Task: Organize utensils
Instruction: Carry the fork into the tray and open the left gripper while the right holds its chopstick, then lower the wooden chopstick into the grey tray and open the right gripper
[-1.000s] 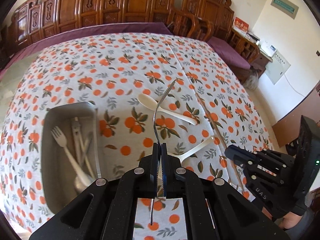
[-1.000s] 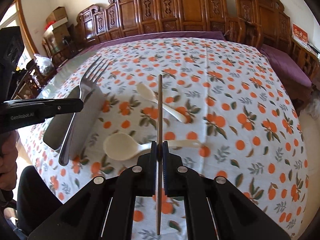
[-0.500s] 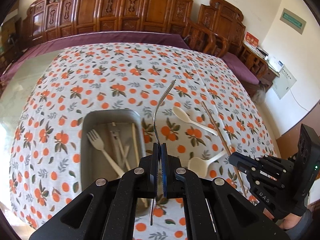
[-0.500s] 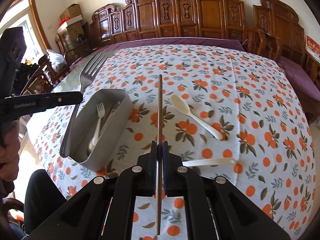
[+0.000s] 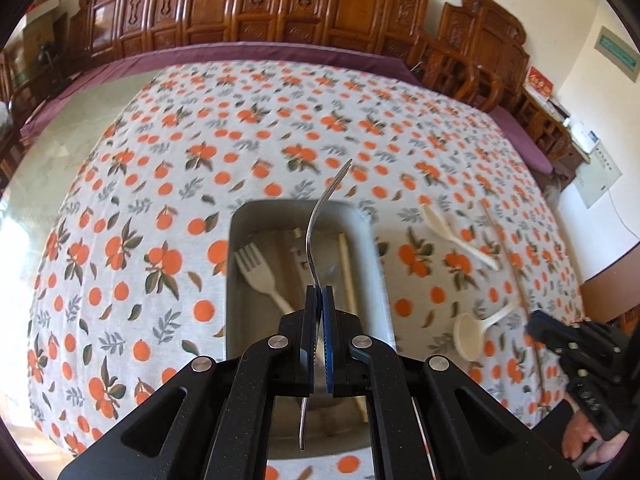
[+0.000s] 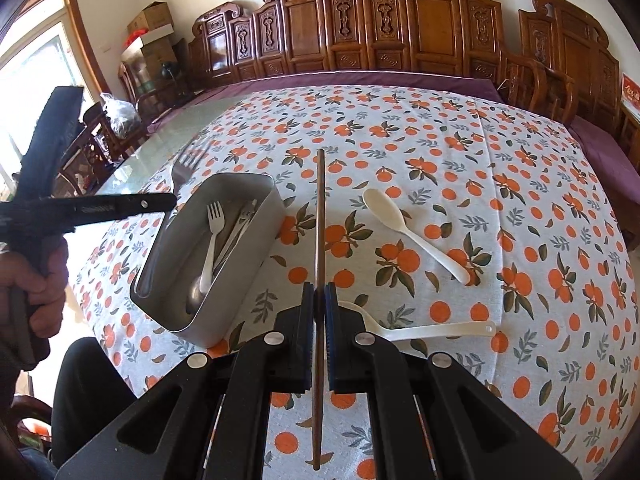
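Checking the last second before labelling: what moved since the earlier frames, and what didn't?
The left claw, shut on the metal fork, carried it across from the cloth beside the metal tray to above the tray's inside. The right claw stayed shut on the brown chopstick. Nothing was grasped or released. The two white spoons and the tray's contents stayed put.
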`<move>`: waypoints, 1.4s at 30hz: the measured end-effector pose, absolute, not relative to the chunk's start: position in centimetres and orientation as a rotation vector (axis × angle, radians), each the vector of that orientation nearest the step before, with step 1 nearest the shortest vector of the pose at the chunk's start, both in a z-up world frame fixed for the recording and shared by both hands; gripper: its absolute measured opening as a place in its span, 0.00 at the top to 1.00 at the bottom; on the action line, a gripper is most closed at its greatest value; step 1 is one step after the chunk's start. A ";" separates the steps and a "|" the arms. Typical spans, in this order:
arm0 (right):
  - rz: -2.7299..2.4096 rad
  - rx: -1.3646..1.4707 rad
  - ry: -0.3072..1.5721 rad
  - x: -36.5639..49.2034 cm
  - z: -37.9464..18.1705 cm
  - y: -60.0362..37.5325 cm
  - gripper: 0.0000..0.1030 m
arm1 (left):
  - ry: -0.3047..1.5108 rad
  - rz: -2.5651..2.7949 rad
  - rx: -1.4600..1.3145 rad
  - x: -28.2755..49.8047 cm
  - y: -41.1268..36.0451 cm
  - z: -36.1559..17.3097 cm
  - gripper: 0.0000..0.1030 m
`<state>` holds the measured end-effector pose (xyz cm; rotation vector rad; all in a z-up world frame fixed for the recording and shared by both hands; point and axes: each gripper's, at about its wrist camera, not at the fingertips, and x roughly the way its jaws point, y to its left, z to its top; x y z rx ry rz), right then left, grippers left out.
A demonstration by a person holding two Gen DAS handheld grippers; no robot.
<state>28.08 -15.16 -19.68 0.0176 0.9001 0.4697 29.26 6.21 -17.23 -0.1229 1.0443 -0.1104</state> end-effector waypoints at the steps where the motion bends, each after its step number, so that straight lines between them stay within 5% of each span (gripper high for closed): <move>1: 0.471 0.017 0.901 28.1 -19.7 -15.1 0.94 | 1.056 -0.104 -0.121 29.4 6.5 -17.8 0.98; 21: 0.484 0.009 0.918 28.4 -20.3 -14.4 0.94 | 1.158 -0.062 -0.081 30.9 7.0 -22.9 0.98; 33: 0.498 -0.005 0.907 27.9 -19.4 -13.0 0.94 | 1.120 -0.061 -0.071 29.3 7.5 -21.2 0.97; 35: 0.505 -0.009 0.905 27.7 -19.2 -12.3 0.94 | 1.099 -0.061 -0.068 28.7 7.7 -20.5 0.91; 42: 0.533 -0.012 0.906 27.7 -18.9 -10.1 0.94 | 1.009 -0.050 -0.037 26.3 8.7 -17.6 0.42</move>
